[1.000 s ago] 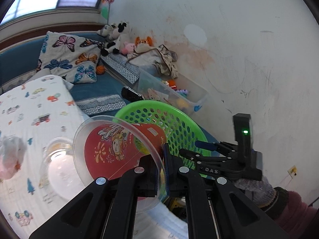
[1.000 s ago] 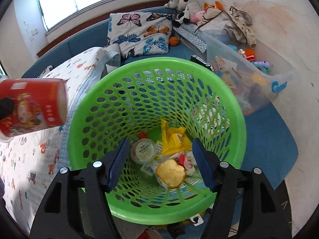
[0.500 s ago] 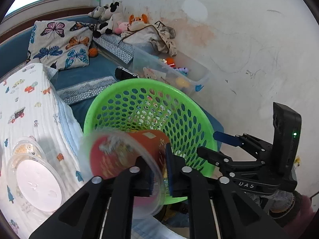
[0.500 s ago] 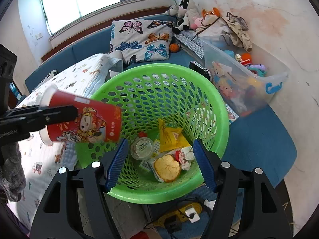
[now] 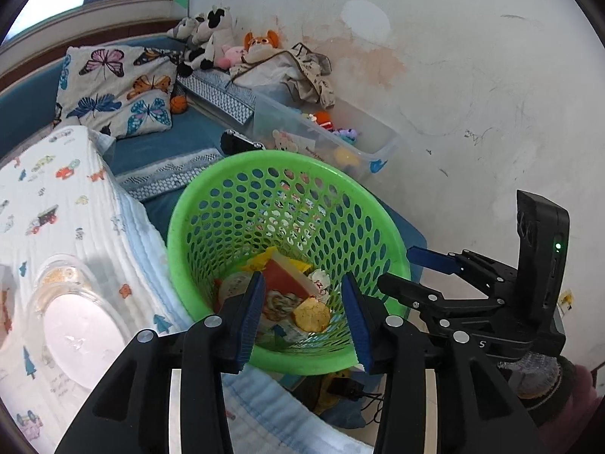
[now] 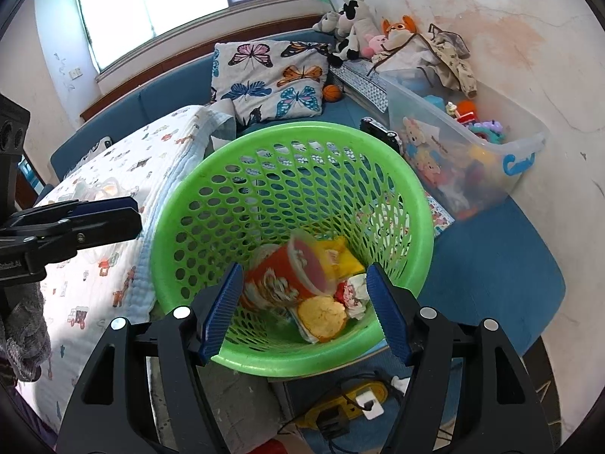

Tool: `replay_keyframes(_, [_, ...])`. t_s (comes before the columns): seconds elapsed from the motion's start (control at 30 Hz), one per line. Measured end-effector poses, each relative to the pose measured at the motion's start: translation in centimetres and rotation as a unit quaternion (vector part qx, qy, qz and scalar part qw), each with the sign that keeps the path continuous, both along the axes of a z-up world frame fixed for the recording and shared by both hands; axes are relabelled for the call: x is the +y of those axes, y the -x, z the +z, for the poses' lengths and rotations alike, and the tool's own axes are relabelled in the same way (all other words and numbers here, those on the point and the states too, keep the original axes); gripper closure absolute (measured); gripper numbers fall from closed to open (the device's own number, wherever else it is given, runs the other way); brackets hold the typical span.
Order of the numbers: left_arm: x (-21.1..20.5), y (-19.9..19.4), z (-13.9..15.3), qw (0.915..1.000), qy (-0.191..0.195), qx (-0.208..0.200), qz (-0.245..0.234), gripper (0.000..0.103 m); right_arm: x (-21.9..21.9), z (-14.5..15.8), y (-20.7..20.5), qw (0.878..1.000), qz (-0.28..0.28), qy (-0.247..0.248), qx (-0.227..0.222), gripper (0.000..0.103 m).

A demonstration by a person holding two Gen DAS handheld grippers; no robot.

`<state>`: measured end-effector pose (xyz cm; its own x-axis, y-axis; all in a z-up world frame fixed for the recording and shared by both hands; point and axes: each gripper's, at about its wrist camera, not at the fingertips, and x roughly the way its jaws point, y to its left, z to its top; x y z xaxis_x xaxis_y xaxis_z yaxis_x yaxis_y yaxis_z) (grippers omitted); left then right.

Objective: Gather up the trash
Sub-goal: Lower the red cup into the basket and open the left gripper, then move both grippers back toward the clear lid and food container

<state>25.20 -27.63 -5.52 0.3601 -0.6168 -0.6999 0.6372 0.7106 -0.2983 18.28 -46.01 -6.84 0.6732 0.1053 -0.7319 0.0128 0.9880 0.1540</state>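
Both cameras look forward and down along their own fingers into the same green basket [image 5: 287, 196], from close above its near rim. The left wrist view sits at the bed side, facing the wall [image 5: 472, 75], and catches the right hand-held gripper [image 5: 419, 268] at its right edge. The right wrist view faces more toward the window [image 6: 151, 3] and catches the left hand-held gripper [image 6: 124, 213] at its left edge. Both views share the basket, the butterfly pillow [image 6: 272, 79], the plastic toy bin [image 6: 472, 159] and the bed quilt [image 5: 64, 204].
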Motion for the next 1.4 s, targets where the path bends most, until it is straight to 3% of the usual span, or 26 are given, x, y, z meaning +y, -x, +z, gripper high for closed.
replay_keyframes(0.43, [7.6, 2.4, 2.0, 0.9977, 0.021, -0.029, 0.057, 0.06, 4.5, 1.6, 0.4, 0.999, 0.041, -0.002, -0.014, 0.024])
replay_keyframes(0.87, [18.4, 3.0, 2.3, 0.987, 0.017, -0.05, 0.152, 0.059, 13.5, 1.4, -1.5, 0.991, 0.131, -0.01, -0.01, 0.019])
replay_keyframes(1.13, [23.4, 3.0, 1.5, 0.9784, 0.029, -0.037, 0.201, 0.057, 18.9, 0.9, -3.3, 0.984, 0.178, -0.004, -0.001, 0.015])
replay_keyframes(1.4, [25.8, 3.7, 0.5, 0.9759, 0.033, -0.033, 0.213, 0.057, 23.4, -0.3, -5.1, 0.981, 0.189, 0.033, 0.006, 0.007])
